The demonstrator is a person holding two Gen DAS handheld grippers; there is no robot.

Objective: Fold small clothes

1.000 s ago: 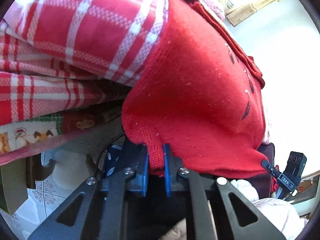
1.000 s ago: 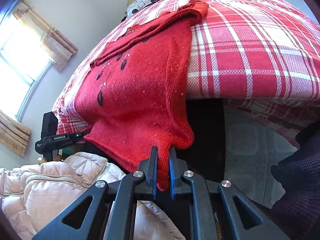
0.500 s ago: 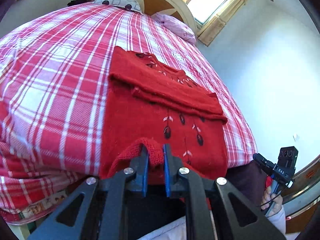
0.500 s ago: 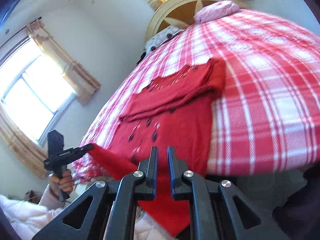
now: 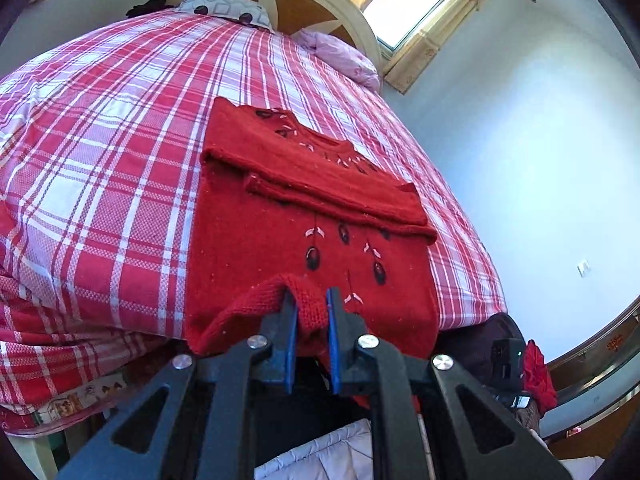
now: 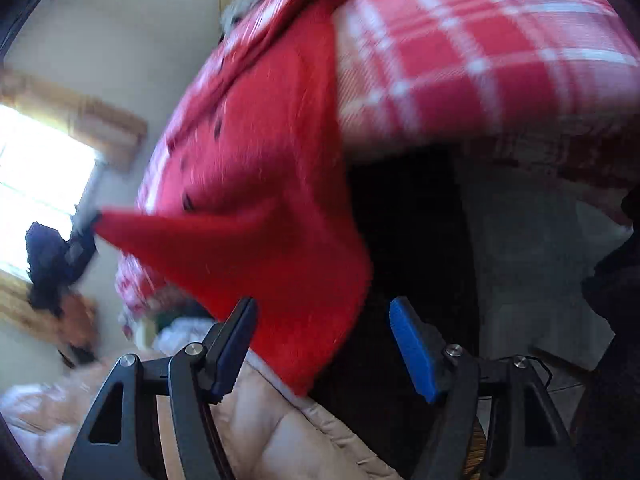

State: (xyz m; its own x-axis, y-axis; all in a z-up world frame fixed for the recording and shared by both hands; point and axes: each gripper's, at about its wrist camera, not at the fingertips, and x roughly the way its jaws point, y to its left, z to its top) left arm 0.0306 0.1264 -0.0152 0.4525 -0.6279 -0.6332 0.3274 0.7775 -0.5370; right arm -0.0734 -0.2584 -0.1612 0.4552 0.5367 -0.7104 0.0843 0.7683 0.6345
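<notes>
The red knit sweater [image 5: 308, 208] lies face up on the red-and-white plaid bedspread [image 5: 100, 184], neck toward the headboard [image 5: 304, 12], sleeves already folded across the chest, hem end hanging off the foot of the bed. The left gripper [image 5: 312, 312] is pinched tight on a hem corner, knit bunched up btwn the blue pads, w/ that corner lifted above the mattress edge. The right gripper [image 6: 320, 340] is opening, jaws spread wide; the other hem corner hangs in front of the gap but neither pad presses on it, so it's loose on that side. The right view is badly blurred, so how far the cloth sits from the pads can't be told. From there the left gripper [image 6: 76, 240] shows as a dark blob pulling the hem out to a point. Handling, as I'd judge it: soft, floppy wool-type knit, light but thicker than a tee, stretchy, not fragile and not slippery. The pads grip it fine, but held by one corner it sags and skews, as it's doing now. Best hold is both hem corners, right on the ribbed edge where the knit is firmest, pads well in so the loops don't pull out. With both corners held, bring the hem up to the shoulders evenly. Risk is dragging the folded sleeves out of place, or the whole thing sliding off the bed. A puffy pale jacket [image 6: 260, 420] sits below the right gripper.
</notes>
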